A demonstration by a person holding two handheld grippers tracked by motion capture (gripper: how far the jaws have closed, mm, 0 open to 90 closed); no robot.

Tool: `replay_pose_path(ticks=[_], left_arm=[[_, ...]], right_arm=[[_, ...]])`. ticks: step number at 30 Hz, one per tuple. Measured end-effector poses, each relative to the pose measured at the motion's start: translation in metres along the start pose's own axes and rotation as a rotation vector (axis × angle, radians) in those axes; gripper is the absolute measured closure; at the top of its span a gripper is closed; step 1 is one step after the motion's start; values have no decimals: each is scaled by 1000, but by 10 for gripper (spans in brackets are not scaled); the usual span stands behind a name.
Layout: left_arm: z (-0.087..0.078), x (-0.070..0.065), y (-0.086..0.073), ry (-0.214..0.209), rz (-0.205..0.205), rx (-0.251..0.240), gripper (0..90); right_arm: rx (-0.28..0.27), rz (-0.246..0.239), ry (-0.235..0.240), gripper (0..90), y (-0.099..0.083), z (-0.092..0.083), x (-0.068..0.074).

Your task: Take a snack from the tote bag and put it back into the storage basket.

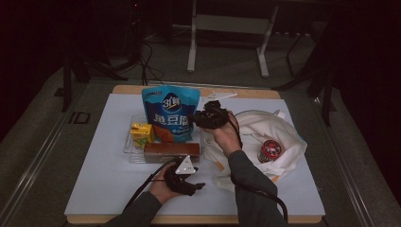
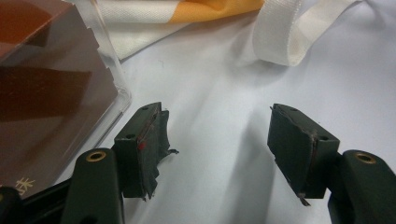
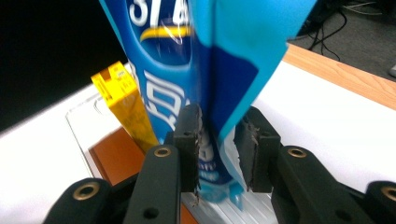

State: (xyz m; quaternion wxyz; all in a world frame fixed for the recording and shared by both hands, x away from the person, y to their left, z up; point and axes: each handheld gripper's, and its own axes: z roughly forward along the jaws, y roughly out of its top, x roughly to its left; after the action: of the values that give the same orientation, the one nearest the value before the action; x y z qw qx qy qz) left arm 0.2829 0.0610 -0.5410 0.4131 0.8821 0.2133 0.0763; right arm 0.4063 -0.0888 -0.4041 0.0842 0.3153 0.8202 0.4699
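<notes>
A blue snack bag [image 1: 170,113] stands upright in a clear tray [image 1: 126,147], with a yellow carton [image 1: 141,134] to its left and a brown box [image 1: 171,152] in front. My right gripper [image 1: 191,118] is at the bag's right edge. In the right gripper view the bag's side seam [image 3: 219,70] hangs between the jaws of that gripper [image 3: 219,126], which stand a little apart with a gap at the right pad. My left gripper [image 1: 198,186] rests low on the white mat in front of the brown box [image 2: 42,93], open [image 2: 217,126] with nothing between its jaws.
A white cloth bag [image 1: 265,127] lies crumpled right of the tray, with a round red-lidded tin [image 1: 270,150] on it; its strap [image 2: 285,32] lies ahead of the left gripper. The white mat [image 1: 104,179] covers a wooden table. Frame legs and cables stand beyond the far edge.
</notes>
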Motion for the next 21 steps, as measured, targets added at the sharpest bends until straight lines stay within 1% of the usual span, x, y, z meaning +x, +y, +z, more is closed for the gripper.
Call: replay_pose_path(ticks=[2,5,12,13,14,15,17,19,21], left_arm=[[0,0,0,1,1,0,366],[0,0,0,1,1,0,365],[0,0,0,0,1,0,365],[0,0,0,1,2,0,365],[0,0,0,1,2,-1,365],[0,0,0,1,2,-1,365],[0,0,0,2,1,1,365],[0,0,0,3,2,0,365],[0,0,0,2,3,0,366]], right_arm=[[18,-13,2,733,-2,0,0],[40,-12,5,745,-4,2,1],[45,-13,14,751,-8,2,-1],[54,-18,7,769,-9,1,-1],[94,-46,-29,796,-11,3,-1],[108,-52,-32,805,-12,4,-1],[128,-56,-54,821,-14,8,-1],[143,-55,-58,835,-15,12,-1],[160,-51,-73,843,-15,17,0]])
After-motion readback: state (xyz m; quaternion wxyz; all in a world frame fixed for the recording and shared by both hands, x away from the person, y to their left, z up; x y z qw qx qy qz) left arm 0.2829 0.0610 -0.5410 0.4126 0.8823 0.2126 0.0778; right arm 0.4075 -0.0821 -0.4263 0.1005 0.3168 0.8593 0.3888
